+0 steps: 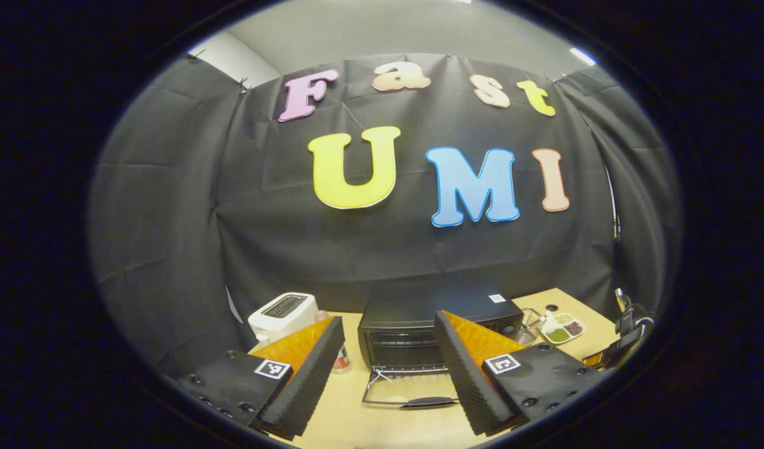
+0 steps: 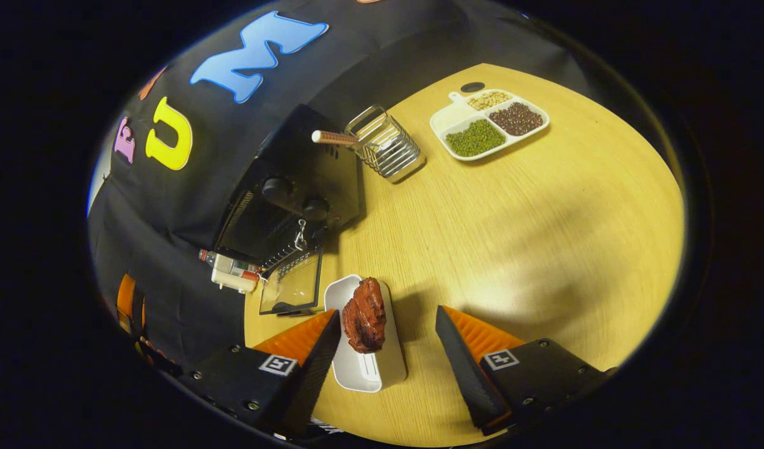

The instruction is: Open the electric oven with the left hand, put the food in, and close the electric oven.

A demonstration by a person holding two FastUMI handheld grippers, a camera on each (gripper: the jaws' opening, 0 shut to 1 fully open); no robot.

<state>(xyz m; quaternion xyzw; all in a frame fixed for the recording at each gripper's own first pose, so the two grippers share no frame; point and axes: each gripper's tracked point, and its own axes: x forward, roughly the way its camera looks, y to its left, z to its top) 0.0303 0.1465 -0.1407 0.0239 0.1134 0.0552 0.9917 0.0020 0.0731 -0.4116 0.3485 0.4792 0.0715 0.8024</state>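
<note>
While the right gripper point(image 2: 388, 368) hangs over the table point(image 2: 544, 237) with its fingers spread wide, a white tray point(image 2: 391, 368) lies between them, touching neither. A piece of red meat point(image 2: 364, 315) rests on that tray. The left gripper point(image 1: 388, 374) is likewise spread and holds nothing. Beyond it the black oven point(image 1: 431, 324) stands at the table's back edge against the cloth wall, its glass door point(image 1: 406, 386) folded down flat. A white toaster point(image 1: 283, 315) sits left of the oven; a wire rack point(image 2: 385, 146) and a divided dish of beans point(image 2: 489, 121) sit to its right.
</note>
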